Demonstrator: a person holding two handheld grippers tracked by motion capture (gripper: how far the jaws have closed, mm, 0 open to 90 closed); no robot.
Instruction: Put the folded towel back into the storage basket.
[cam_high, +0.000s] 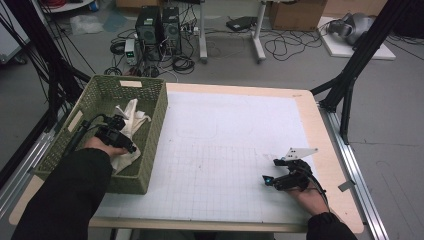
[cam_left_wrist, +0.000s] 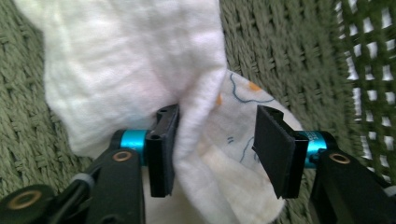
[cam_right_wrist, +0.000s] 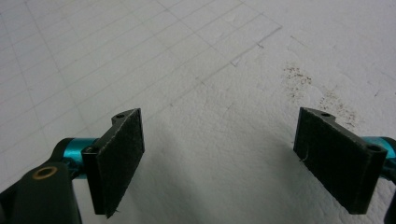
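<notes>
A white cloth (cam_high: 132, 116) with a small printed pattern lies crumpled in the green woven basket (cam_high: 152, 135) at the table's left. My left gripper (cam_high: 125, 143) reaches down into the basket over the cloth. In the left gripper view its jaws stand open (cam_left_wrist: 217, 144) with a fold of the cloth (cam_left_wrist: 130, 60) lying between them. The fold touches the left pad, while the right pad stands apart from it. My right gripper (cam_high: 270, 179) rests low over the white grid mat (cam_high: 225, 140) near the front right. Its jaws are wide open (cam_right_wrist: 219, 158) with nothing between them.
The basket's woven wall (cam_left_wrist: 280, 42) rises close behind the cloth. A dark smudge (cam_right_wrist: 317, 88) marks the mat ahead of the right gripper. Black frame legs (cam_high: 350, 75) stand off the table's right side, and computers and cables (cam_high: 160, 30) lie on the floor beyond.
</notes>
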